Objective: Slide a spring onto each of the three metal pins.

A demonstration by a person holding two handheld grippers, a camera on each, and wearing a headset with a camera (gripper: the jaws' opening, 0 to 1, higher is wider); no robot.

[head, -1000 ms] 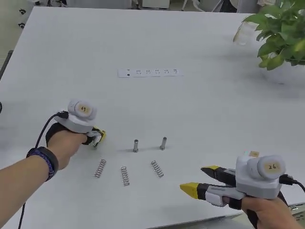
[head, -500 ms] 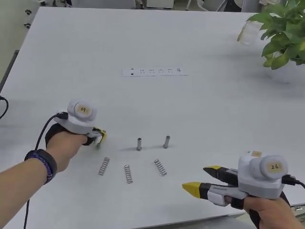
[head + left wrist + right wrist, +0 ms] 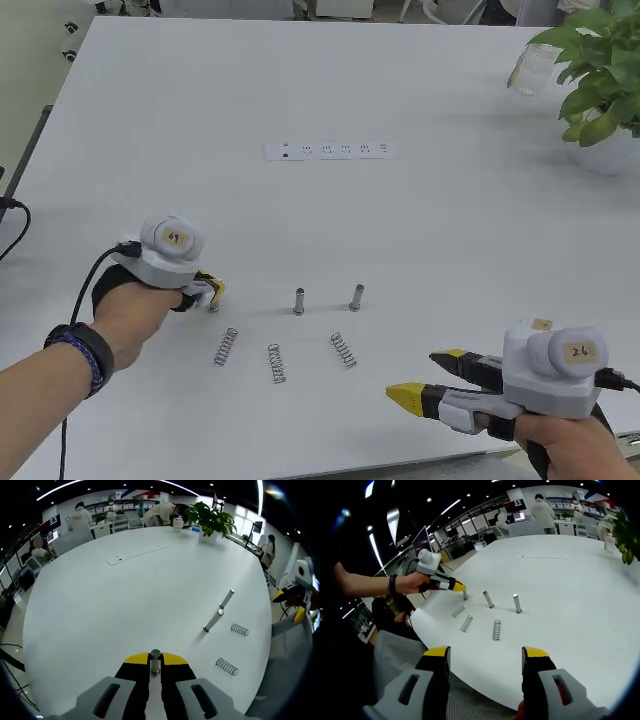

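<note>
Our left gripper stays clamped on the end pin, left of the middle pin; our right gripper stays spread and empty, well right of it. Nothing has moved: three springs lie loose just before that pin, so threading, we judge, hasn't begun.

A wide white table spreads across the head view. A white power strip lies flat on it toward the far side, well apart from anything else. At the far right corner a leafy green plant stands in a white pot, with a clear container just beside it on its left. A black cable loops past the table's left edge. In the gripper views an open office lies beyond the table, with desks, a dark screen, ceiling lights and several people, one of them standing in white
</note>
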